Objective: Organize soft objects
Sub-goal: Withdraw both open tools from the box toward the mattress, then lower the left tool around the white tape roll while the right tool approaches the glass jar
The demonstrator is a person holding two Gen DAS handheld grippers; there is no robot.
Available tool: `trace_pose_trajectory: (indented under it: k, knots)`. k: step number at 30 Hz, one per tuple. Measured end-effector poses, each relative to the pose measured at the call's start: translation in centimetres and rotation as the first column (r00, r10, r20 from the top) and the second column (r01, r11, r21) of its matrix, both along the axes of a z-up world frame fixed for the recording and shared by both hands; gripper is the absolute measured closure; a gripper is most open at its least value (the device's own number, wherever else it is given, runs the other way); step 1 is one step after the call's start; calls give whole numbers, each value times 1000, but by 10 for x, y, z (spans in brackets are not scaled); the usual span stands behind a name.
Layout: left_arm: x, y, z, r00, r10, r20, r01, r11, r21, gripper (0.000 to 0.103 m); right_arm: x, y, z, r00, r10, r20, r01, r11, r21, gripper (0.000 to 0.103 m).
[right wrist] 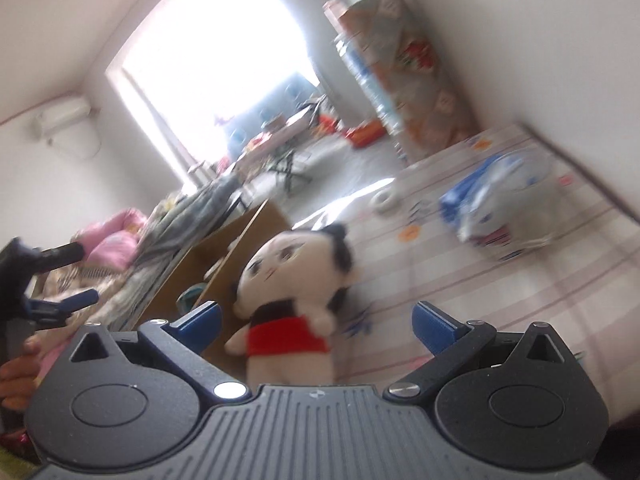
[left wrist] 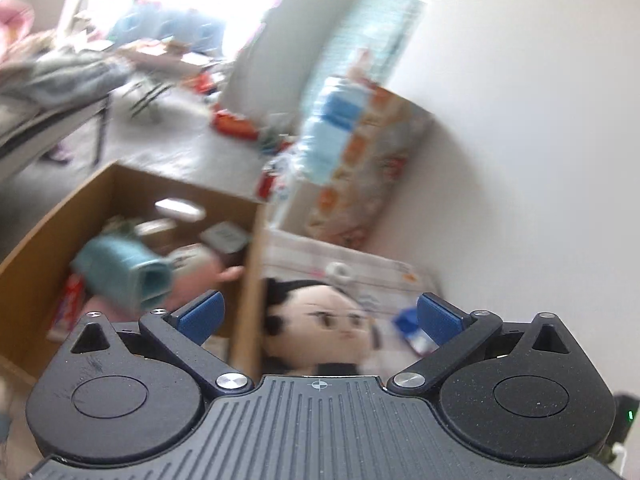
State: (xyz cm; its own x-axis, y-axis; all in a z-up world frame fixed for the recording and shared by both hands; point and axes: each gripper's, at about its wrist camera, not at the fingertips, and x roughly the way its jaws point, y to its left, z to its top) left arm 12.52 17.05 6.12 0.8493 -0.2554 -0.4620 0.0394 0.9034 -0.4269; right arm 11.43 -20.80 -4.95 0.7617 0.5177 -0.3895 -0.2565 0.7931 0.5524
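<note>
My right claw (right wrist: pixel 316 326): spread wide, empty. My left claw (left wrist: pixel 318 316): likewise. Doll (right wrist: pixel 294 300): upright on the bed (right wrist: pixel 480 280), touching the cardboard box (left wrist: pixel 248 264). Step: approach. Next: close on its body, lift into box.

Motion blur obscures the cardboard box (left wrist: pixel 120 208) contents at left of the left wrist view. The plush doll (left wrist: pixel 320 328) body is hidden behind the gripper housing at lower centre.
</note>
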Motion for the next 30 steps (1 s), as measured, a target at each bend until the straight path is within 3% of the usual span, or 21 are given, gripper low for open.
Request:
trace_pose_trajectory:
  k: [3, 8, 14, 17, 22, 30]
  knots:
    - [6, -34, 9, 996, -87, 22, 86, 995, 59, 0, -4, -16, -4, 999, -36, 14, 36, 999, 22, 0]
    - [36, -87, 16, 987, -162, -13, 162, 973, 164, 0, -7, -34, -19, 998, -59, -1, 59, 997, 53, 0]
    - [92, -129, 13, 967, -205, -152, 233, 953, 195, 0, 2, -36, -29, 998, -55, 6, 55, 998, 34, 0]
    - [140, -152, 5, 947, -195, -256, 250, 947, 203, 0, 10, -32, -28, 999, -35, 30, 34, 999, 27, 0]
    - [235, -188, -29, 889, -149, -433, 271, 933, 237, 1, 34, -20, -25, 996, 14, 85, -13, 1000, -9, 0]
    - [344, -212, -103, 812, -44, -582, 248, 929, 276, 10, 75, -8, -29, 987, 65, 144, -49, 992, -114, 1]
